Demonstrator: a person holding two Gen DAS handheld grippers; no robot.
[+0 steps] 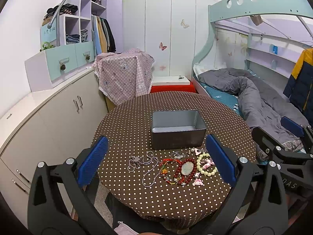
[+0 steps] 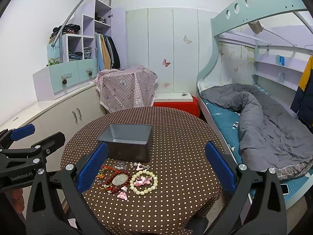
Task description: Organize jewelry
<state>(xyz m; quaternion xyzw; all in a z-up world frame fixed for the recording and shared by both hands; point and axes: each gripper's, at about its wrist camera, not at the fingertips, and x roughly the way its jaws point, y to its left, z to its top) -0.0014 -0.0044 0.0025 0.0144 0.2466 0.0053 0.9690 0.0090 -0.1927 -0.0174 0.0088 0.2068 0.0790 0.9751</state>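
Observation:
An empty grey metal box (image 1: 178, 129) (image 2: 127, 142) stands in the middle of a round table with a brown polka-dot cloth (image 1: 137, 192) (image 2: 176, 137). In front of the box lies a pile of jewelry: silver chains (image 1: 145, 165), a red bead bracelet with a pale jade pendant (image 1: 185, 169) (image 2: 119, 180), a cream bead bracelet (image 1: 206, 167) (image 2: 144, 183), pink charms (image 1: 198, 182) (image 2: 122, 195) and a red-and-yellow cord (image 1: 165, 170). My left gripper (image 1: 156, 160) is open above the pile, empty. My right gripper (image 2: 156, 166) is open, empty, just right of the pile.
A bed with a grey quilt (image 2: 264, 113) runs along the right. A low white cabinet (image 1: 49, 117) runs along the left. A pink cloth-covered stand (image 1: 125, 74) and a red stool with a white board (image 1: 172, 86) stand behind the table. A phone (image 2: 284, 189) lies on the bed edge.

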